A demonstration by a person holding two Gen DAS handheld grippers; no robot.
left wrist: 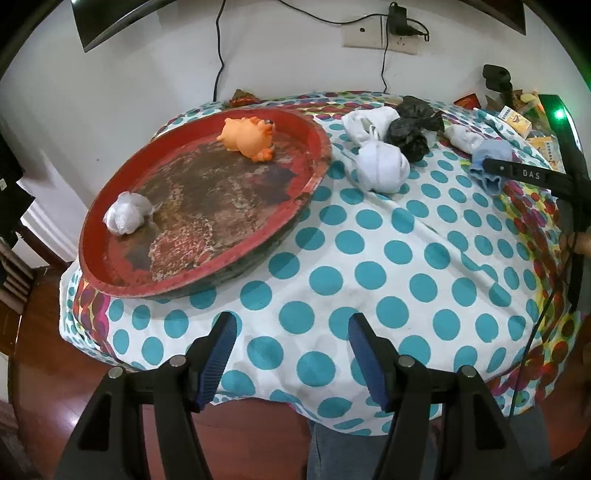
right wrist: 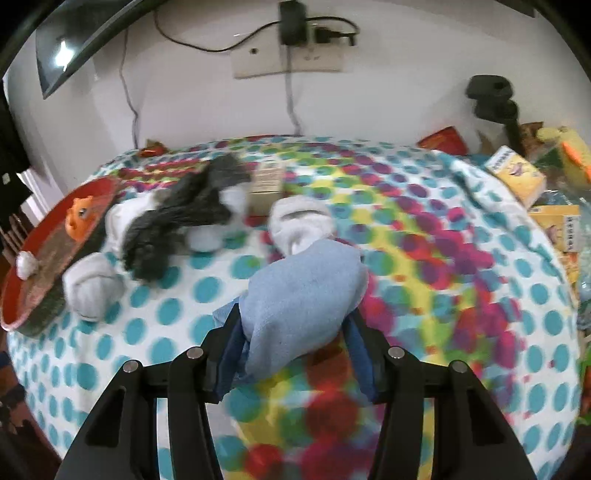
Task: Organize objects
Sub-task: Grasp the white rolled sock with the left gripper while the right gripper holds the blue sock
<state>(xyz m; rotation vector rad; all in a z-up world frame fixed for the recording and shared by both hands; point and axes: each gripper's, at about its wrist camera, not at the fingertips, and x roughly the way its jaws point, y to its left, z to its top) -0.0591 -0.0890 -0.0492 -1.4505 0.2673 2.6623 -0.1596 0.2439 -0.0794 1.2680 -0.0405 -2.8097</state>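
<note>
Right gripper (right wrist: 291, 332): clamped on blue sock bundle (right wrist: 303, 291)
Left gripper (left wrist: 291, 354): wide, empty
Red tray (left wrist: 122, 280): at ten o'clock

A white wall (left wrist: 110, 92) with a socket plate (left wrist: 380, 35) rises above reddish wooden floor (left wrist: 48, 369).

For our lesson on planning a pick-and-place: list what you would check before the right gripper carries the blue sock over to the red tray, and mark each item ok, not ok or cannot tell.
1. Right gripper has the blue sock between its pads: ok, the fingers press both sides.
2. Grip is firm enough to carry: cannot tell; the picture is blurred.
3. Red tray has bare floor to receive it: ok, only the orange toy and a white bundle lie in it.
4. Left gripper is free: ok, open over the dotted cloth.
5. Way to the tray: not ok, the white sock ball and black socks lie between.
</note>
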